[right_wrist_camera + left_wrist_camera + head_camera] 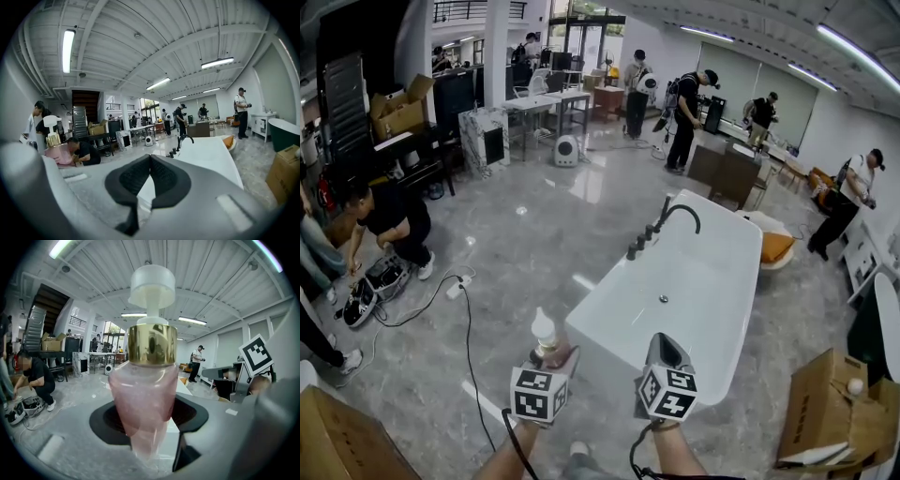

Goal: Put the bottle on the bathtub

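White bathtub (705,272) stands on grey floor (525,244), faucet (679,214) on far left rim. Right gripper (150,161) clenched, nothing between jaws, near tub's near end. Left gripper (146,437) grasps pink bottle (147,394) low on its body, upright between fingers, just beside tub, not on it.

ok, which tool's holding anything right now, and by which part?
Left tool grips the pink pump bottle by its lower body, below the gold collar. Right tool is shut on nothing.
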`<state>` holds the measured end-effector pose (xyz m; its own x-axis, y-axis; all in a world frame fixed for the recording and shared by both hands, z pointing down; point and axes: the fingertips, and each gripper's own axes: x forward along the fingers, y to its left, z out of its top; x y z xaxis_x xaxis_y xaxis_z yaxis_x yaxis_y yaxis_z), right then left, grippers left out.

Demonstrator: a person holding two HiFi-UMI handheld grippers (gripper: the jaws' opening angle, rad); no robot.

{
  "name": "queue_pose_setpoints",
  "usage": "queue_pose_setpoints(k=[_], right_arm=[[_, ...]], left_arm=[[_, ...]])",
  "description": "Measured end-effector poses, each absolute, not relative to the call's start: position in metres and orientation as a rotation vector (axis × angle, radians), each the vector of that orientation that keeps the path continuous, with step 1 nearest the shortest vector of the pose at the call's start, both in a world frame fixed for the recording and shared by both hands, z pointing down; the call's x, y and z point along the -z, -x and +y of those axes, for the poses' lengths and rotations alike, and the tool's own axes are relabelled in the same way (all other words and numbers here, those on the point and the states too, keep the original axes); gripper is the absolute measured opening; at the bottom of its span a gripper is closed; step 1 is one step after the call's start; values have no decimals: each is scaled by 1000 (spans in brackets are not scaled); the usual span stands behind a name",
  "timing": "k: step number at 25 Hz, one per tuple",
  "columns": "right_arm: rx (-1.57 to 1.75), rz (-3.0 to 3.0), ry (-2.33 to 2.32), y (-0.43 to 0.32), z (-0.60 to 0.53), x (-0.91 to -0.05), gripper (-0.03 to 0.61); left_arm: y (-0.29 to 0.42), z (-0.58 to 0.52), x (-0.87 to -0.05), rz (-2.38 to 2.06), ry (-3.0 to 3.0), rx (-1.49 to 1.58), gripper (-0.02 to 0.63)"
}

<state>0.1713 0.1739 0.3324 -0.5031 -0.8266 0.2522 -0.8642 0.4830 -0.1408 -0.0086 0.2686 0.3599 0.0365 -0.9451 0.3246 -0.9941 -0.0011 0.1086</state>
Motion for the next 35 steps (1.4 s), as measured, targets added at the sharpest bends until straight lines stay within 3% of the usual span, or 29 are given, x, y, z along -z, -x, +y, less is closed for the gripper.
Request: queue_pose_setpoints(k=[14, 35], right_arm=[[-427, -2544, -1471, -148, 72, -353, 3], [-429, -2469, -1601, -40, -56, -348, 3]], left_arm=[[34, 169, -369, -1958, -2018, -251, 259], [150, 13, -369, -1832, -2147, -249, 259]])
